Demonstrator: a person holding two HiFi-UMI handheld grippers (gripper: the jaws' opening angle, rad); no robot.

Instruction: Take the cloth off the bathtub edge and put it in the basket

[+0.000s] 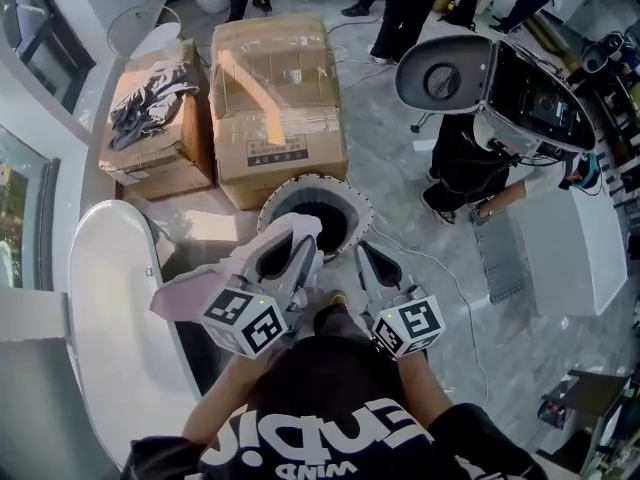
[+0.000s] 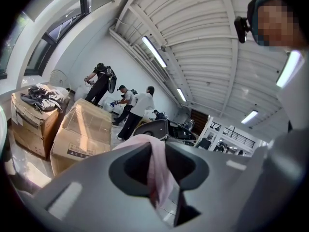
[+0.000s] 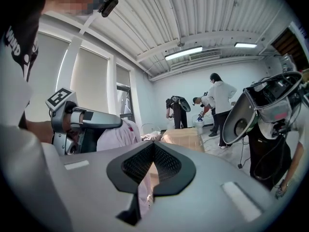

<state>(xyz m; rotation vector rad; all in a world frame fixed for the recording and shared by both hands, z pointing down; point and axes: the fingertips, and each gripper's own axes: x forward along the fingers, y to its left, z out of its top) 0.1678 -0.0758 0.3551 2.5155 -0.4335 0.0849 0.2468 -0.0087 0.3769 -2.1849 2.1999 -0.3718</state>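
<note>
A pale pink cloth [image 1: 195,290] hangs from my left gripper [image 1: 300,246], which is shut on it. In the left gripper view the cloth [image 2: 158,173] is pinched between the two jaws and drapes over their tips. The gripper holds it at the near rim of the round basket [image 1: 357,208], whose inside is dark. The white bathtub [image 1: 110,298] lies to the left. My right gripper [image 1: 366,256] sits just right of the left one, level with it, jaws together and holding nothing. In the right gripper view [image 3: 153,145] the tips meet, and the cloth [image 3: 116,135] hangs at the left.
Two cardboard boxes [image 1: 280,108] stand behind the basket, and the left box [image 1: 150,133] carries dark clothing. A crouching person with a large white device [image 1: 480,78] is at the right. Other people stand at the far end. A cable [image 1: 455,288] runs across the floor.
</note>
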